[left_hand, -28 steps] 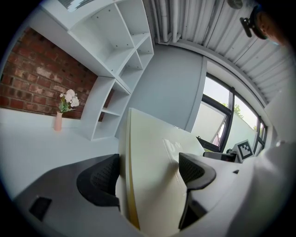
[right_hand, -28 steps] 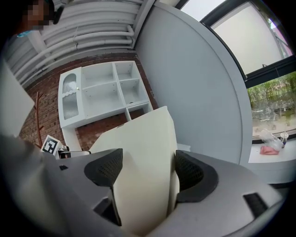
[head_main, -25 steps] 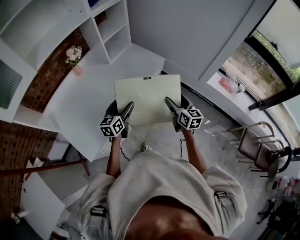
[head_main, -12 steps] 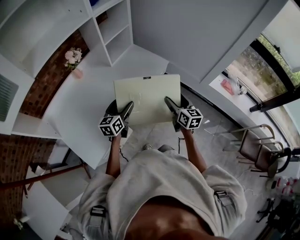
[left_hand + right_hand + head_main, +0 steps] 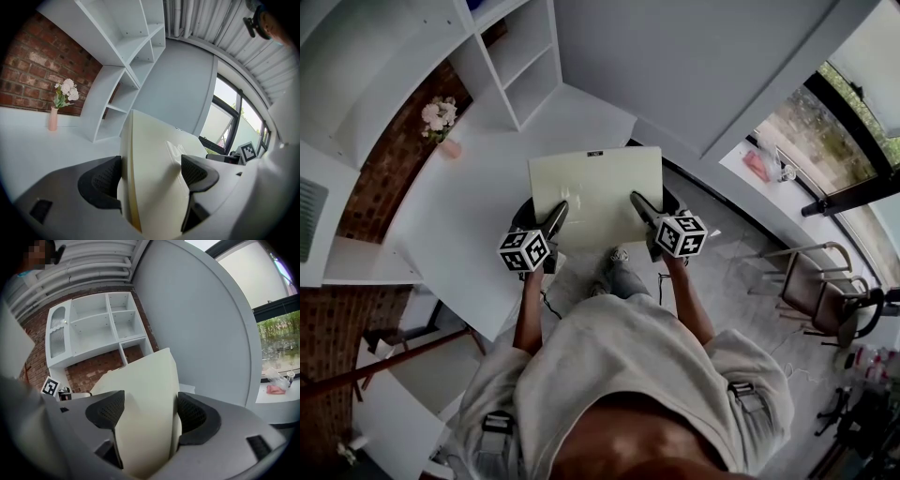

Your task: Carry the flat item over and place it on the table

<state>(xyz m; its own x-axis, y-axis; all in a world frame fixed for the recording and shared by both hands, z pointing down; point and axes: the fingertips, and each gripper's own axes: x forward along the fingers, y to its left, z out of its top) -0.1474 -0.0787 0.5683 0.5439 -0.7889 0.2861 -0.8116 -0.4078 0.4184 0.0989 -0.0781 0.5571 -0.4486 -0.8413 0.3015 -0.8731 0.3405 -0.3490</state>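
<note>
A flat cream board (image 5: 596, 189) is held level in the air between both grippers, partly over the near corner of the white table (image 5: 464, 216). My left gripper (image 5: 556, 214) is shut on the board's near left edge, and the board (image 5: 154, 173) fills the gap between its black pads (image 5: 101, 180). My right gripper (image 5: 636, 203) is shut on the near right edge, with the board (image 5: 145, 413) clamped between its pads (image 5: 190, 416). The board's far edge carries a small dark mark.
A pink vase of flowers (image 5: 441, 120) stands at the table's far left by the brick wall. White shelving (image 5: 520, 52) rises at the back corner. A chair (image 5: 811, 295) stands on the floor to the right. The person's foot (image 5: 617, 258) shows below the board.
The board and both grippers keep their hold and place in view. The person has stepped forward, so the table and shelves have shifted slightly and a foot now shows under the board.
</note>
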